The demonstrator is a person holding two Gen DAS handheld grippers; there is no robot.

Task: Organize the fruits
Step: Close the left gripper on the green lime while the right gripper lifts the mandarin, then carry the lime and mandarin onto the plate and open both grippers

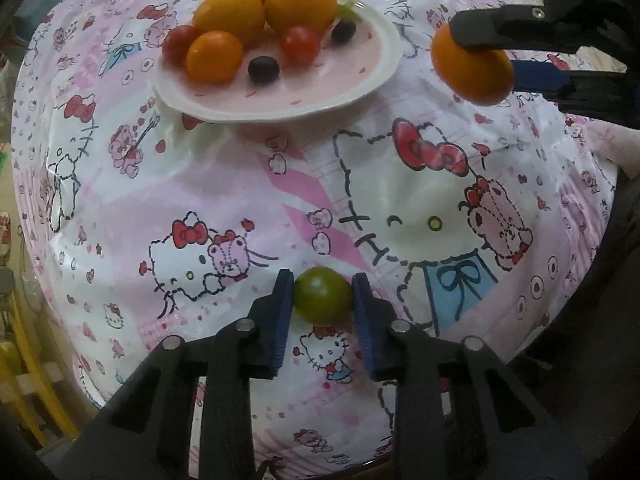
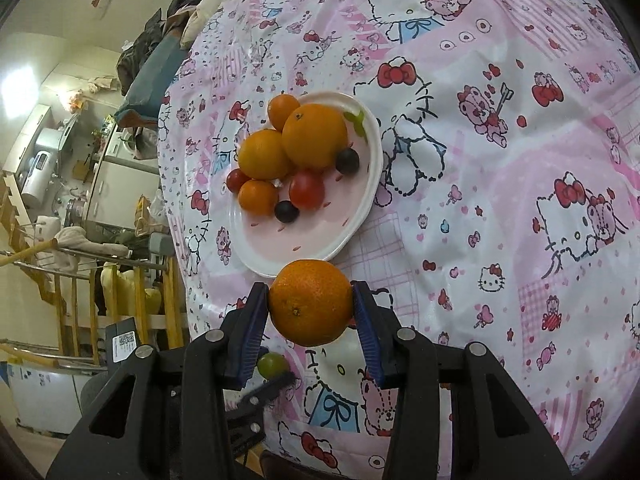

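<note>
My left gripper (image 1: pixel 323 294) is shut on a small green fruit (image 1: pixel 323 295) above the Hello Kitty tablecloth (image 1: pixel 224 184). My right gripper (image 2: pixel 311 304) is shut on an orange (image 2: pixel 310 302) and holds it just in front of the near rim of the pink-and-white plate (image 2: pixel 320 236); that gripper and its orange (image 1: pixel 472 68) show at the upper right of the left wrist view. The plate (image 1: pixel 352 92) holds several oranges (image 2: pixel 315 136), two red tomatoes (image 2: pixel 306 189) and two dark grapes (image 2: pixel 286 211). The green fruit (image 2: pixel 272 364) also shows low in the right wrist view.
The tablecloth (image 2: pixel 500 200) covers the round table. Beyond the table's left edge are wooden rails (image 2: pixel 76 288), appliances (image 2: pixel 36 176) and piled clothes (image 2: pixel 160 32). A yellow frame (image 1: pixel 36 380) stands off the table's left side.
</note>
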